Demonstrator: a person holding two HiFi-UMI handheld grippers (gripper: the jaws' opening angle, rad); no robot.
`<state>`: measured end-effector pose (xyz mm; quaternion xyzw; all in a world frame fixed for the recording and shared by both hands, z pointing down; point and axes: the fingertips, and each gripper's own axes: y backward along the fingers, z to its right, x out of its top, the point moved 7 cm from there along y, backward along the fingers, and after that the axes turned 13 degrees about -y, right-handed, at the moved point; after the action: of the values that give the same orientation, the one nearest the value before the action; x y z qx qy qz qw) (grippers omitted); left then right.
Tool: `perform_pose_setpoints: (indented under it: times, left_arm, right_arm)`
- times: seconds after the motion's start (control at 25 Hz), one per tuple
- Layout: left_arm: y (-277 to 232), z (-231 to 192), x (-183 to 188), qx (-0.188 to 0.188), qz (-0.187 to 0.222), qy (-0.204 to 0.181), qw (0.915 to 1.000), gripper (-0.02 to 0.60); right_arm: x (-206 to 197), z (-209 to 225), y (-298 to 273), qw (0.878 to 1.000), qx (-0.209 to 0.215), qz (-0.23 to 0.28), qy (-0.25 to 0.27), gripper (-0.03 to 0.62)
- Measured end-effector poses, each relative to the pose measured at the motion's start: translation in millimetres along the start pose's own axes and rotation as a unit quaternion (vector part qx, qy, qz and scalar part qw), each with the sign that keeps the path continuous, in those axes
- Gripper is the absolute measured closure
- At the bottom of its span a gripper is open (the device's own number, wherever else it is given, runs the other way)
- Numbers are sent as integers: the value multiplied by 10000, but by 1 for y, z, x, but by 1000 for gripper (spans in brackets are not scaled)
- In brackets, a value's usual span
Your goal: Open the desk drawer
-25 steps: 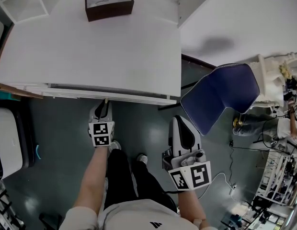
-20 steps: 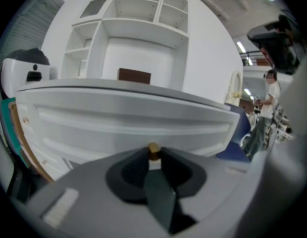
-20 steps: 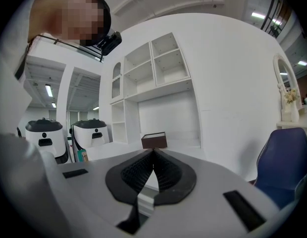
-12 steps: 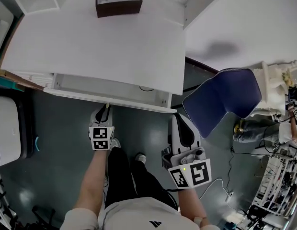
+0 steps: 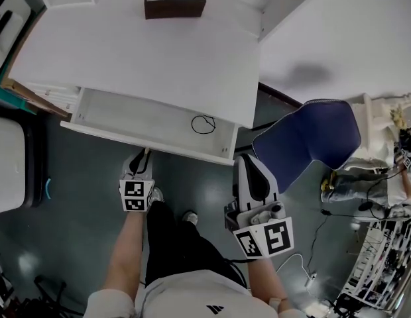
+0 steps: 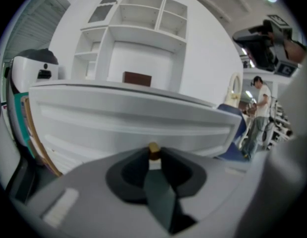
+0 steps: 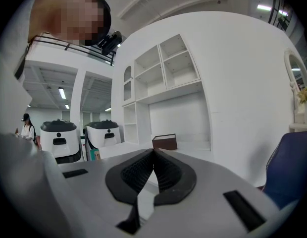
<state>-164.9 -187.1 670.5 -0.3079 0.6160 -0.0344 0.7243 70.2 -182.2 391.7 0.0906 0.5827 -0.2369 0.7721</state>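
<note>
Progress: judged well advanced. Found the drawer (image 5: pixel 136 121) drawn partly out from under the white counter (image 5: pixel 159 58), with its inside exposed and a thin dark loop (image 5: pixel 203 124), probably a cable, lying toward its right end. Could not tell from the views how much travel remained. Judged a further straight pull likely needed for full opening.

Noted the left gripper (image 5: pixel 144 156) at the middle-left of the drawer front (image 6: pixel 133 118), jaws closed from either side on the small brass knob (image 6: pixel 153 149), with the knob seated at the jaw tips. Saw the front panel directly ahead of those jaws, joined to them only through the knob. Located the right gripper (image 5: pixel 250 164) just below the drawer's right corner and apart from it, jaws together with nothing between them, taking no part in the pull.
</note>
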Motion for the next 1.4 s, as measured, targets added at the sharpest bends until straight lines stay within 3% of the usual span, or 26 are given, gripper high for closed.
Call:
perform_pose_setpoints:
  times: [1.04, 1.4]
  left_arm:
    - [70, 21, -39, 4, 35, 26, 10000, 508]
    - [73, 23, -42, 30, 48, 61, 10000, 506]
  right_arm:
    - [1, -27, 35, 9988, 461, 16, 158, 592]
    - [1, -33, 44, 9981, 571, 17, 225, 592]
